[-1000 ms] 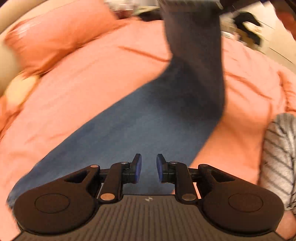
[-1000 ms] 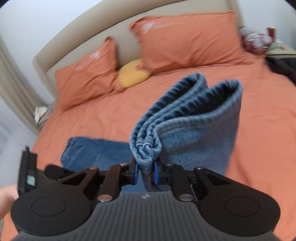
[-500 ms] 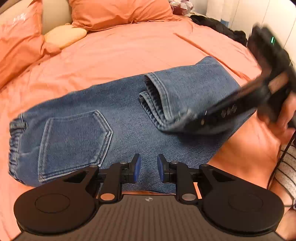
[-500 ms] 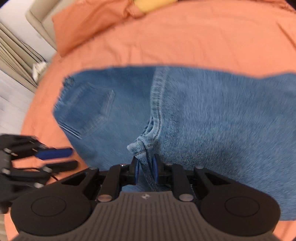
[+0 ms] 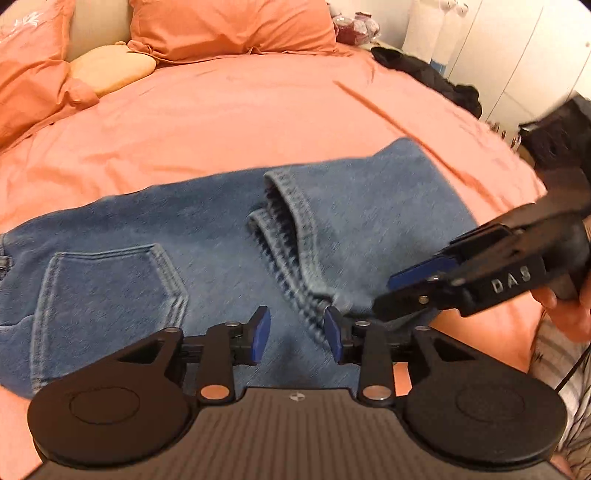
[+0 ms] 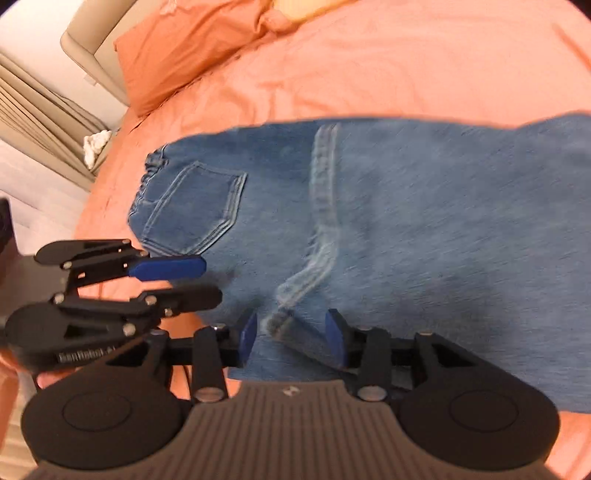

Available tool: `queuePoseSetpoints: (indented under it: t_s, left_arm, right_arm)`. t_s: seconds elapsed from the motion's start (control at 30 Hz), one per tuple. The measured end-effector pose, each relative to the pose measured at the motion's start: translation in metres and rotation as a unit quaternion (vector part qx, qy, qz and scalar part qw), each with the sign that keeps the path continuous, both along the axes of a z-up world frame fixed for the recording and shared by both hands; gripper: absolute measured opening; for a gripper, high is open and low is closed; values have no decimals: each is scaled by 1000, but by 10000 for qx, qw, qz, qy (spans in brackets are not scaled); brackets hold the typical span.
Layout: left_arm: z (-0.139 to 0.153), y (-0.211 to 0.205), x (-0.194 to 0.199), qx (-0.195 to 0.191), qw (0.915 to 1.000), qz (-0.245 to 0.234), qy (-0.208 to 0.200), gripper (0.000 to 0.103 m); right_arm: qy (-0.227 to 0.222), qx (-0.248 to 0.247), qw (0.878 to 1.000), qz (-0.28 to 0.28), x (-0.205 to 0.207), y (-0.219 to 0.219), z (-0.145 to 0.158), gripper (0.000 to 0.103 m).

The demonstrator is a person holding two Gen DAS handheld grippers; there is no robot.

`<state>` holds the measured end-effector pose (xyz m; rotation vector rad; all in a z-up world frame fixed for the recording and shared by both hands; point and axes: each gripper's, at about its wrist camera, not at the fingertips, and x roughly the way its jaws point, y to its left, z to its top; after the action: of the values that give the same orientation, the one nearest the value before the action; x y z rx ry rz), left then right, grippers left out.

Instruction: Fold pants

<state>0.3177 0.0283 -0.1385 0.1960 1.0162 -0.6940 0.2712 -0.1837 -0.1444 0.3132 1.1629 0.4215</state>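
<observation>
Blue jeans [image 5: 221,258] lie folded in half on the orange bed sheet [image 5: 240,122], leg hems [image 5: 291,221] laid over the seat beside the back pocket [image 5: 107,295]. My left gripper [image 5: 296,332] hovers low over the denim near the front edge, its jaws opening with nothing pressed between them. My right gripper [image 6: 291,332] is opening too. The hem corner [image 6: 280,321] lies loose between its pads, clear of both. The right gripper [image 5: 384,299] also shows in the left wrist view, and the left gripper [image 6: 211,280] in the right wrist view, side by side at the jeans' [image 6: 406,221] near edge.
Orange pillows [image 5: 229,26] and a yellow cushion [image 5: 110,70] lie at the head of the bed. A black garment [image 5: 424,74] hangs off the far right side, by white cupboards [image 5: 517,55]. A person's hand [image 5: 569,314] and striped sleeve [image 5: 561,369] are at right. Curtains [image 6: 40,122] stand left.
The right gripper came down with the folded leg ends, laid them on the seat of the jeans and opened off the hem. The left gripper's jaws spread wider.
</observation>
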Motion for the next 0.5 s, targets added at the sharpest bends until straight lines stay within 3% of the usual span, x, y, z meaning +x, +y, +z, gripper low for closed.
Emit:
queuePoseSetpoints:
  t_s: [0.07, 0.13, 0.4, 0.47, 0.5]
  left_arm:
    - [-3, -9, 5, -20, 10000, 19, 38, 46]
    - [-8, -22, 10, 38, 10000, 34, -45, 59]
    - [-26, -61, 49, -17, 9979, 563, -329, 66]
    - [-29, -67, 57, -81, 9975, 644, -278, 51]
    - [-30, -69, 59, -125, 9973, 687, -220, 19]
  right_arm:
    - [-268, -525, 9982, -59, -3, -9, 5, 38]
    - [-367, -789, 9962, -99, -4, -23, 6, 38]
    - [-503, -1428, 9870, -535, -13, -94, 6, 38]
    - [-506, -1416, 9865, -654, -14, -110, 6, 38]
    - [-526, -1403, 9862, -700, -14, -122, 6, 38]
